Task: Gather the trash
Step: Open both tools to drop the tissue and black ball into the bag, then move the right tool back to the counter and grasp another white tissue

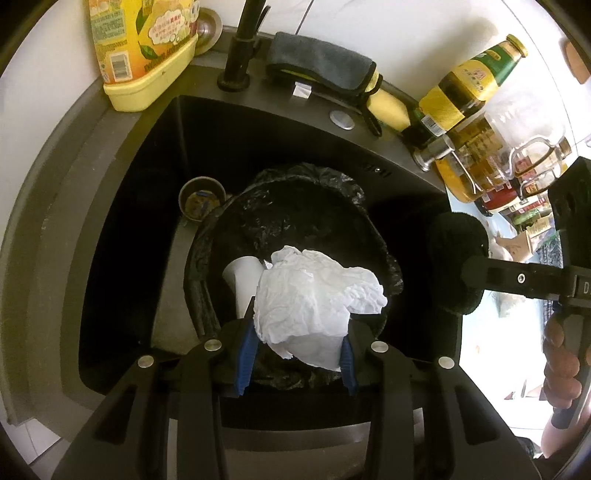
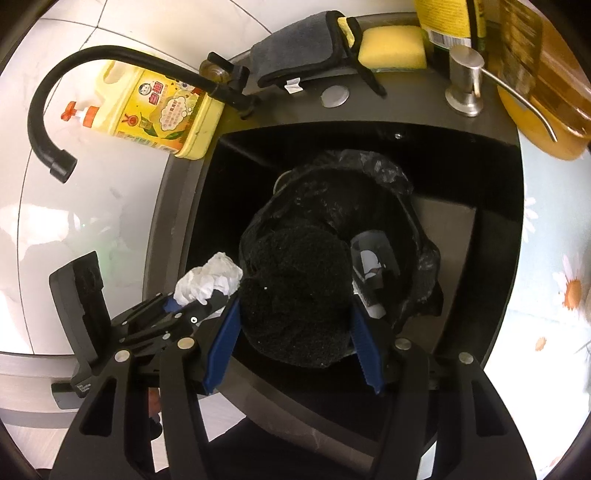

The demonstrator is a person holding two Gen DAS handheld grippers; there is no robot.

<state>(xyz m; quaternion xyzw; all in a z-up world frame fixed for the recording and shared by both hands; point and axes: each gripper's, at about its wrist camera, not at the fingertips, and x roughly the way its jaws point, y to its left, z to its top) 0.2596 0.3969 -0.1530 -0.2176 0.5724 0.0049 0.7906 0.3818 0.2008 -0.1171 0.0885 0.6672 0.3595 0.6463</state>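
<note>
The left gripper (image 1: pixel 299 354) is closed on a crumpled white tissue (image 1: pixel 314 306), and the right gripper (image 2: pixel 295 332) pinches a black fuzzy wad (image 2: pixel 295 295). Both hang just over the black-lined bin (image 1: pixel 288 206) standing in the sink (image 1: pixel 122 221) ahead of them. A white cup (image 1: pixel 242 280) already lies in the bin, so I judge collection well along: both pieces await dropping, and a small dirty bowl (image 1: pixel 201 199) beyond the bin may remain.

A dark sink (image 2: pixel 369 144) is sitting in a grey surround (image 1: pixel 85 192), sunk into a pale counter (image 2: pixel 92 206) that is catching soft glare. White tiled wall (image 1: pixel 406 33) is running behind it. A black tap (image 2: pixel 55 92) is arching out over the counter. A yellow soap jug (image 2: pixel 166 118), grey cloth (image 1: pixel 321 62), yellow sponge (image 2: pixel 393 48) and steel dispenser (image 2: pixel 465 81) are lining the rim. Bottles (image 1: pixel 469 85) are standing at one corner. A floral cloth (image 2: pixel 554 277) is covering the surface alongside.
</note>
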